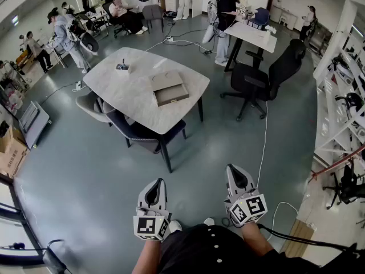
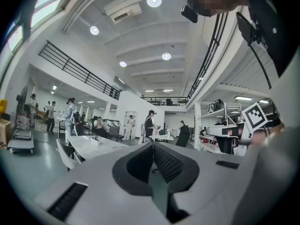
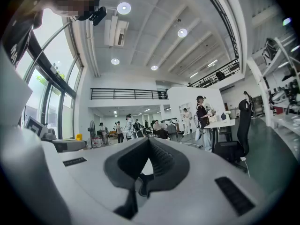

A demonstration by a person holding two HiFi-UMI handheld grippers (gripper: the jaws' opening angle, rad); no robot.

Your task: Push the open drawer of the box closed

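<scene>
Waist-high, left claw (image 1: 159, 182) and right claw (image 1: 231, 168) point forward.

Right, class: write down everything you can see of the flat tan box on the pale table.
The flat tan cardboard-looking box lies low and level near the middle of the white marble-look table, turned a little askew to the table's edges. Its top is paler. A darker brown drawer sticks out on the side nearer the camera, so the box is open. Only the table touches it, and nothing rests on top. Finer detail is too small to make out.
</scene>
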